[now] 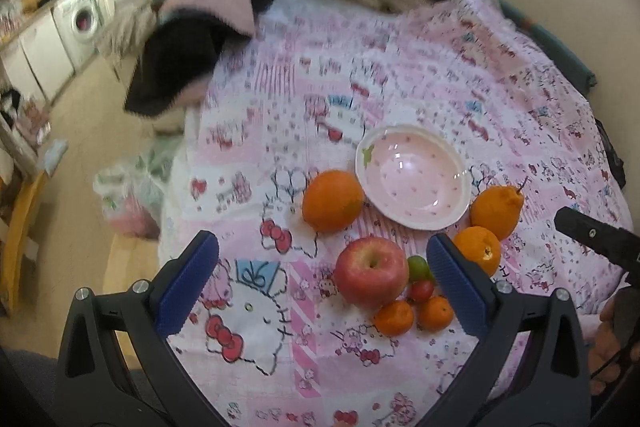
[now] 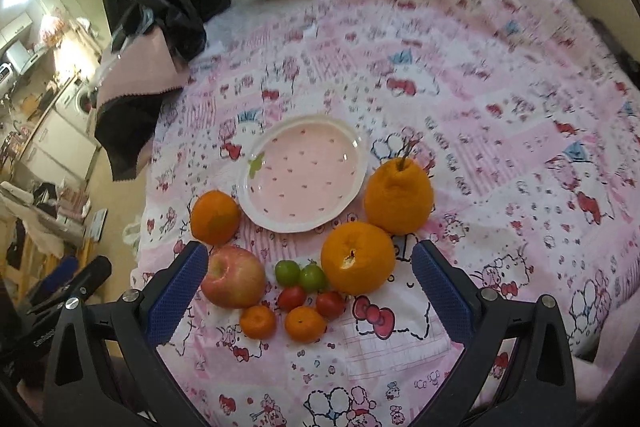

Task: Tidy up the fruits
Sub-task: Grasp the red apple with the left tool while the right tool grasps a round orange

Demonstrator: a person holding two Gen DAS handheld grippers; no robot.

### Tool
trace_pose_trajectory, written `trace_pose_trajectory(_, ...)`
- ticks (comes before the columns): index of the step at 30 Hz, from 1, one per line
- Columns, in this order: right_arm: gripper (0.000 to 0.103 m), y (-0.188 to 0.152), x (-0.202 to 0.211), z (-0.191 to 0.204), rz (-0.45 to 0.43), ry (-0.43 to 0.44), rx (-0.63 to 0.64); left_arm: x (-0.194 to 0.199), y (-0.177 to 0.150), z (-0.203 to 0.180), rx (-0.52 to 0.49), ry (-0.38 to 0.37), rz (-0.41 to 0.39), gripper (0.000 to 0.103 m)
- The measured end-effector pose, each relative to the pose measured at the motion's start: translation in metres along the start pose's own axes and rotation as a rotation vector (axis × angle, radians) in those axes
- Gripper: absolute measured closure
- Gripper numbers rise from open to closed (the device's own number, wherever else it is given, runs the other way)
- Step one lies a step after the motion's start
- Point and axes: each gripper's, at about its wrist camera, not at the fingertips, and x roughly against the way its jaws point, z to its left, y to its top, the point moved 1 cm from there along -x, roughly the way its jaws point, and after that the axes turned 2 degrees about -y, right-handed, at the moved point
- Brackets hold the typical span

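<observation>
Fruit lies loose on a bed covered by a pink cartoon-cat print quilt (image 2: 500,87), clustered around an empty pink speckled ceramic bowl with a white rim (image 2: 306,131). Both grippers hover above the fruit, holding nothing, jaws spread wide: the left gripper (image 1: 322,281) and the right gripper (image 2: 310,287).

From left to right in the right wrist view: a round orange with a greenish patch (image 2: 215,217) sits just beside the bowl; below it is a red-and-yellow apple (image 2: 234,277) – firm, smooth, likely the heaviest piece and best gripped across its widest part. Next come two small tangerines (image 2: 258,321), two green grapes (image 2: 287,271) and two red cherry tomatoes (image 2: 292,298), packed close together. These are probably soft and slippery, so a light squeeze seems wise, and their neighbours crowd the jaws. Further right is a large round orange with a torn stem scar (image 2: 357,257), then a bumpy pear-shaped citrus with a stem (image 2: 398,199) – both look stiff-skinned and easy to grip.

The quilt is soft, so fruit may roll. Dark and pink clothing (image 2: 136,27) hangs at the bed's far left edge, well apart.
</observation>
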Motion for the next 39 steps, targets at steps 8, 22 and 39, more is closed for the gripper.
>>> trace_pose_trajectory(8, 0.000, 0.019, -0.053, -0.032, 0.146, -0.014, -0.041, -0.059, 0.008, 0.016, 0.131, 0.046, 0.185, 0.001)
trace_pose_trajectory(22, 0.000, 0.005, -0.092, -0.075, 0.237, -0.016, -0.201, -0.154, -0.023, -0.050, 0.047, 0.059, 0.426, 0.008)
trace_pose_trajectory(39, 0.000, -0.008, -0.131, -0.068, 0.382, -0.024, -0.209, -0.176, -0.033, -0.065, -0.047, 0.033, 0.440, 0.019)
